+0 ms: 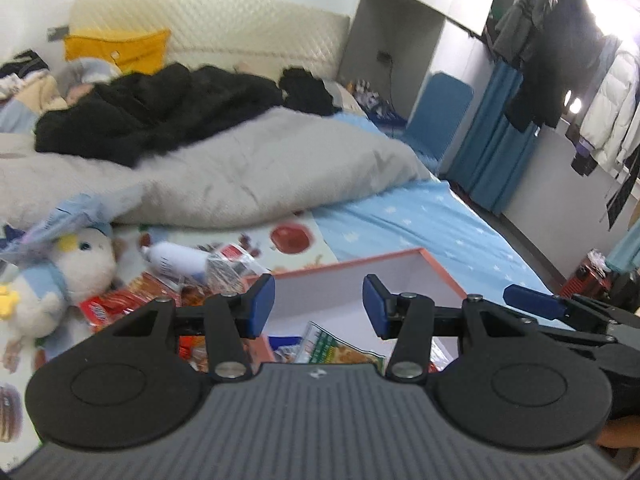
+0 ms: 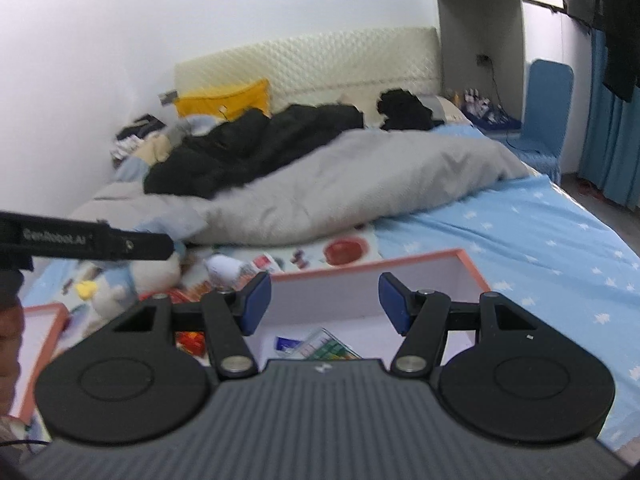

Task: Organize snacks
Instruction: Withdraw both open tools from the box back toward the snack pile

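Both the left gripper (image 1: 319, 306) and right gripper (image 2: 325, 303) hang half-open and empty above the pink-rimmed white cardboard box (image 1: 440, 268) holding a green snack packet (image 1: 340, 350); beyond-left, loose red wrappers (image 1: 120, 302) crowd a white plush toy (image 1: 76, 268), so a careless grab risks snagging it

- Showing matt black plastic on the left gripper (image 1: 319, 306) and right gripper (image 2: 325, 304), with smooth blue pads (image 1: 262, 306) and shiny metal pivot pins.
- Looking like smooth white card inside the box (image 1: 430, 264) — salmon-pink along the rim.
- Gleaming as glossy, crinkled foil on the snack packets (image 1: 340, 348).
- Lying soft and matt as cloth: grey duvet (image 1: 256, 176), starred blue sheet (image 1: 420, 224).
- Appearing fuzzy plush on the toy (image 1: 76, 268).
- Shining faintly as quilted, cream padding on the headboard (image 1: 224, 28).
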Tool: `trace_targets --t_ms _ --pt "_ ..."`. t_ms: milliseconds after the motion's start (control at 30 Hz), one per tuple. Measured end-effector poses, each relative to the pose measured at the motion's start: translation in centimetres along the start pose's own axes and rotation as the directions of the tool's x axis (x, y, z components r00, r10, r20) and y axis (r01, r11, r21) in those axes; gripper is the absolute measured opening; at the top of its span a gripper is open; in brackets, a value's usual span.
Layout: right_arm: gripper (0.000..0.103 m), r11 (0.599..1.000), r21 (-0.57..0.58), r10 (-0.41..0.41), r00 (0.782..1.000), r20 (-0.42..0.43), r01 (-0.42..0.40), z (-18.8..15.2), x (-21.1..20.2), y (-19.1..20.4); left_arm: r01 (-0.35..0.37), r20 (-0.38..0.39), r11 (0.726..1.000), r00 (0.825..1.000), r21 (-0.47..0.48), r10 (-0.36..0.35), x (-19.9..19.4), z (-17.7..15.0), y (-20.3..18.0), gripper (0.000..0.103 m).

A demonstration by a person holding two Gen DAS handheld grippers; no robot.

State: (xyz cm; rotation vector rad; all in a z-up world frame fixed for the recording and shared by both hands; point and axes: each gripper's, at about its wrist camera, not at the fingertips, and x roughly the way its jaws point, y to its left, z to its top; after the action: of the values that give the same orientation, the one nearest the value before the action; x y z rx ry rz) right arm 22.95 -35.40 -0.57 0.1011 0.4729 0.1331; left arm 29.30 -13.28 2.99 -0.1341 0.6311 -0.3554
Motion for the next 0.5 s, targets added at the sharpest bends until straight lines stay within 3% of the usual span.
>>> trace_targets --t_ms 500 --pt "0.062 0.996 -0.042 0.08 0.995 0.059 -0.077 -2.3 -2.1 6.9 -0.067 0.083 0.998 0.994 0.012 0.065 -7.0 -3.6 4.5 0.055"
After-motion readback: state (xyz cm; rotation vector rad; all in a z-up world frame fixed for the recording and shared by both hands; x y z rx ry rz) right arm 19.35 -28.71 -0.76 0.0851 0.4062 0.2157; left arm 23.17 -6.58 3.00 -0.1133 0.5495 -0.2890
